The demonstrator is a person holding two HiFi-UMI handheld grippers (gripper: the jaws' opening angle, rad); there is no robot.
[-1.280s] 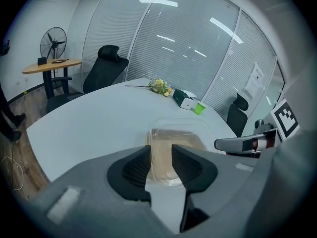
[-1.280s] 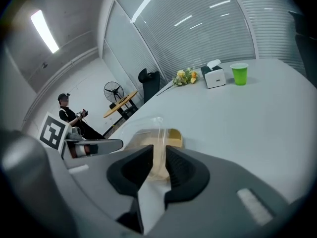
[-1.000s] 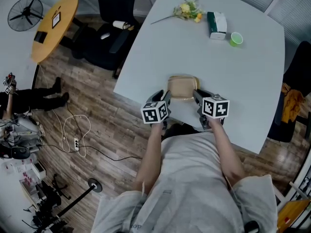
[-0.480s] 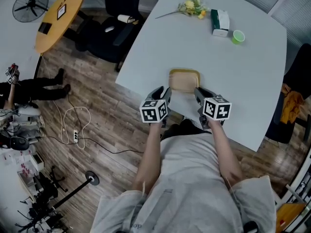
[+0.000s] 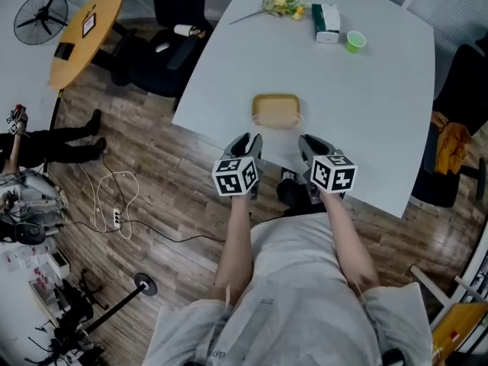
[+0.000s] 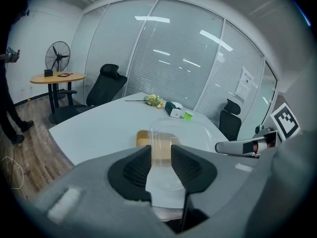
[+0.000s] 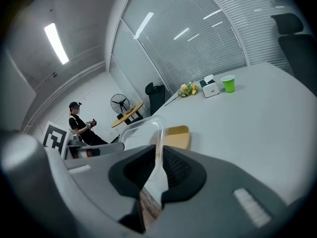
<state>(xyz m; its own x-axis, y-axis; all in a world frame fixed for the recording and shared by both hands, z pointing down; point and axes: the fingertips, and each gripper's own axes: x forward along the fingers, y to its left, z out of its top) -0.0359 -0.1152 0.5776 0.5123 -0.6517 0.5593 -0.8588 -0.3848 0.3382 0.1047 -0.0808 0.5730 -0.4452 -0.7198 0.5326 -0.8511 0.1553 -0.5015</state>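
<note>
The left claw and the right claw were each closed on an opposite rim of the clear lid, which hung between them at the near edge of the table. Just beyond them the tan tray sat uncovered. The thin lid looked flexible, so level, matched grips seemed wise. Farther off lay flowers, a tissue box and a green cup.

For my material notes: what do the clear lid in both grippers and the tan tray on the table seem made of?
The clear lid looks like thin glossy plastic: the table shows through it, its rim glints. The tan tray is opaque and matte, perhaps paper pulp or plastic.
</note>
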